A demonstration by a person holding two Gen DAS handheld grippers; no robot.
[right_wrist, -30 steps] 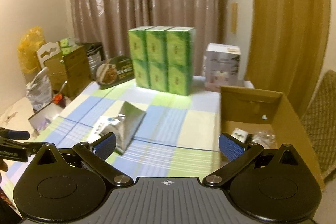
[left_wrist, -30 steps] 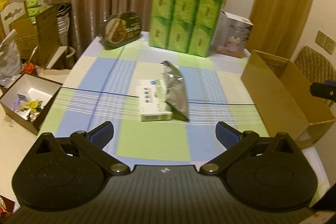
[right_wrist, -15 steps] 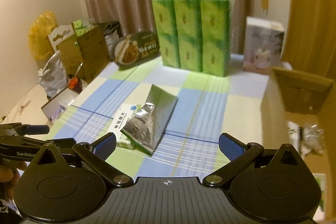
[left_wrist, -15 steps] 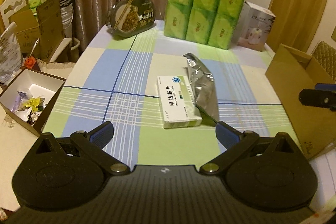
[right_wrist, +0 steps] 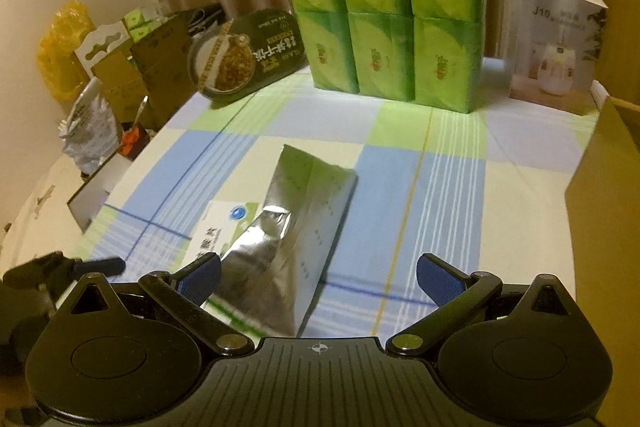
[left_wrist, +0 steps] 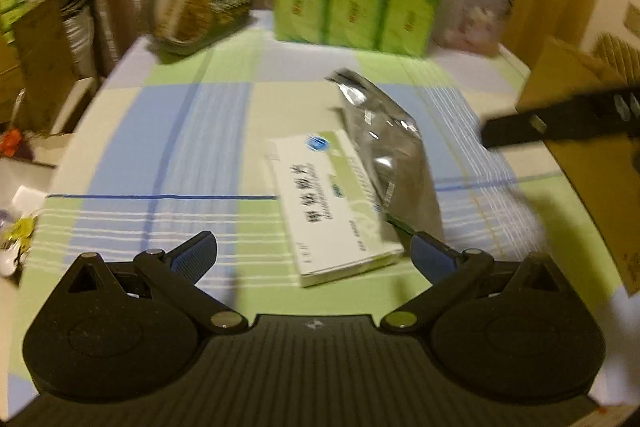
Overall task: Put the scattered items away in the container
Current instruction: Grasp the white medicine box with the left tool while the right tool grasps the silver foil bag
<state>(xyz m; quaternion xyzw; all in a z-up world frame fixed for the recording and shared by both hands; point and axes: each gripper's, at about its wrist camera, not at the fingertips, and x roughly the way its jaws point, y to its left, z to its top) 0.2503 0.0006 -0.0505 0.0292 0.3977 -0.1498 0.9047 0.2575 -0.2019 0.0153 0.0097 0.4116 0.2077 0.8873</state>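
Observation:
A white and green medicine box (left_wrist: pixel 334 203) lies flat on the checked tablecloth, with a silver foil pouch (left_wrist: pixel 390 147) leaning over its right edge. My left gripper (left_wrist: pixel 314 257) is open, low over the cloth, its fingers either side of the box's near end. In the right wrist view the same foil pouch (right_wrist: pixel 286 239) fills the space between the fingers of my open right gripper (right_wrist: pixel 318 279), and the medicine box (right_wrist: pixel 222 231) peeks out on its left. The brown cardboard box (left_wrist: pixel 592 163) stands at the table's right edge. Neither gripper holds anything.
A pack of green tissue bricks (right_wrist: pixel 384 7), a dark oval food tray (right_wrist: pixel 246 57) and a white appliance carton (right_wrist: pixel 554 43) stand along the far edge of the table. Cartons and bags (right_wrist: pixel 120 75) crowd the floor on the left.
Both grippers have moved forward and down toward the medicine box and foil pouch, which now look much larger. The right gripper swung left, away from the cardboard box.

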